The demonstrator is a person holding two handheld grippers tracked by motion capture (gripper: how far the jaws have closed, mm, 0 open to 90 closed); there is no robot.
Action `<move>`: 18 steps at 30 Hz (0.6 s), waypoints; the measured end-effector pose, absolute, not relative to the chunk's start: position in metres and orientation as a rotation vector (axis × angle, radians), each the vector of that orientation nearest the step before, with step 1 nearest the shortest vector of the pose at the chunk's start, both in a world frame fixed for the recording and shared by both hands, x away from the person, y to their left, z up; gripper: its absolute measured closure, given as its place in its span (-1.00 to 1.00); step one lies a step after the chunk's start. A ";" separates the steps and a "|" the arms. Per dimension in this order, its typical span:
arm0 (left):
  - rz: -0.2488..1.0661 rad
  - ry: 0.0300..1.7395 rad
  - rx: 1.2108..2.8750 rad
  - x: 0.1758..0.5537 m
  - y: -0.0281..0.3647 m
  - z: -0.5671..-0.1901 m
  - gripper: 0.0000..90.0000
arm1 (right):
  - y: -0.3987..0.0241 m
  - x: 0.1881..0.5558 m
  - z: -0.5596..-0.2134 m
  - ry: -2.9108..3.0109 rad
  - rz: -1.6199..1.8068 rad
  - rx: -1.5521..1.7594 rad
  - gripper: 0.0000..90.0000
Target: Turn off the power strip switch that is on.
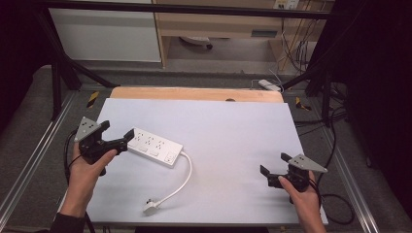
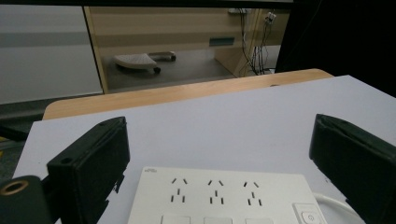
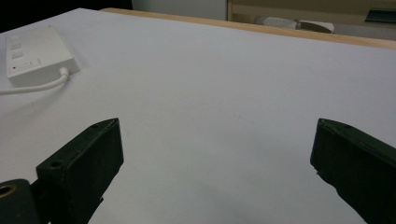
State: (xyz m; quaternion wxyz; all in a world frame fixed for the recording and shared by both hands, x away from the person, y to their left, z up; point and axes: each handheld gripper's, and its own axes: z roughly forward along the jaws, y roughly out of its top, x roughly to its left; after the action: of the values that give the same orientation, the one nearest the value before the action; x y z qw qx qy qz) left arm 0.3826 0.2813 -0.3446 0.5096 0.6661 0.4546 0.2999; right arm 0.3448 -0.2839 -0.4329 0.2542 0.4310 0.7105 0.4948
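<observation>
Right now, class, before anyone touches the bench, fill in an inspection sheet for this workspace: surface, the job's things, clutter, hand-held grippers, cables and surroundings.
Surface: white sheet over a wooden table top, flat and bare apart from the job's things.
Job's things: white power strip lying flat at the left, three sockets up; its plug lies loose near the front edge.
Clutter: nothing seen.
Grippers: left hand-held gripper open, jaws either side of the strip's end, not closed on it; right hand-held gripper open over bare sheet, well apart from the strip.
Cables: white cord curves from strip to plug; black gripper cable trails at the right.
Surroundings: black frame bars, wooden cabinet behind.
</observation>
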 end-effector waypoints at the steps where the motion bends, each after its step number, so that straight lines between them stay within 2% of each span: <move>1: 0.720 1.098 1.605 0.383 0.281 -0.346 -0.88 | -0.284 0.345 -0.433 1.930 1.344 1.171 -0.93; 18: 0.690 1.158 1.632 0.397 0.285 -0.367 -0.83 | -0.283 0.346 -0.434 1.954 1.352 1.171 -0.93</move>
State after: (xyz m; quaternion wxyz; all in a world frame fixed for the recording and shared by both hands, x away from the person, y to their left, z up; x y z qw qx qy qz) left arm 0.3973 0.2850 -0.3671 0.4901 0.6721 0.4769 0.2841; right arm 0.3462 -0.2825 -0.4341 0.2441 0.4287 0.7153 0.4949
